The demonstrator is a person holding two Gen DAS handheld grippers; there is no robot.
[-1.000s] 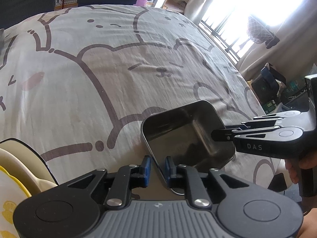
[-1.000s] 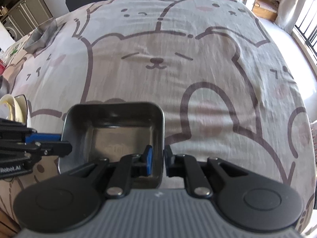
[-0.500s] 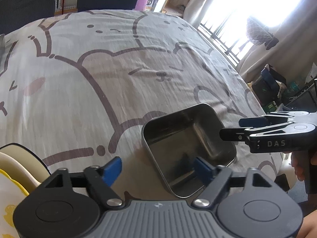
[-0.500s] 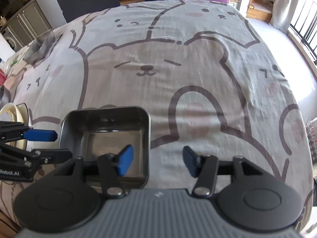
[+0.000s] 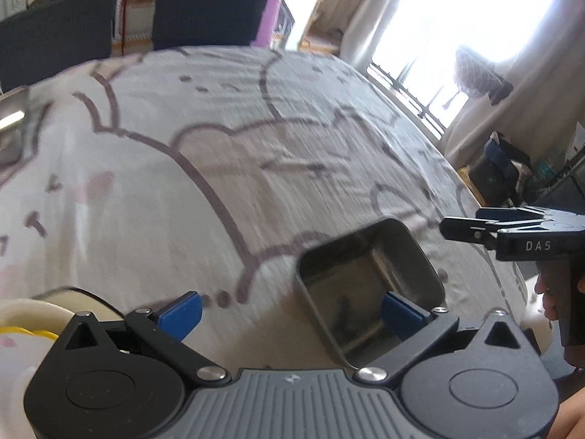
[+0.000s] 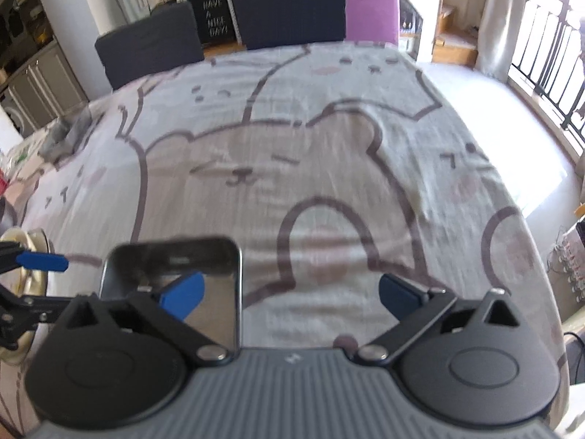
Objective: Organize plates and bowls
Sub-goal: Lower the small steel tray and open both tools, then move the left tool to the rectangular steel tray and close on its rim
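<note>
A square steel tray sits on the bear-print tablecloth near the front edge; it also shows in the right wrist view. My left gripper is open and empty, its right pad over the tray's near rim. My right gripper is open and empty, its left pad over the tray; it also shows from the side in the left wrist view. A stack of cream and yellow bowls stands at the left, also in the right wrist view.
Two dark chairs and a purple cushion stand behind the table's far edge. A grey cloth lies at the far left. A window and curtains are to the right.
Both grippers let go of the steel tray's rim, opened wide and pulled back and up. The tray stays on the cloth.
</note>
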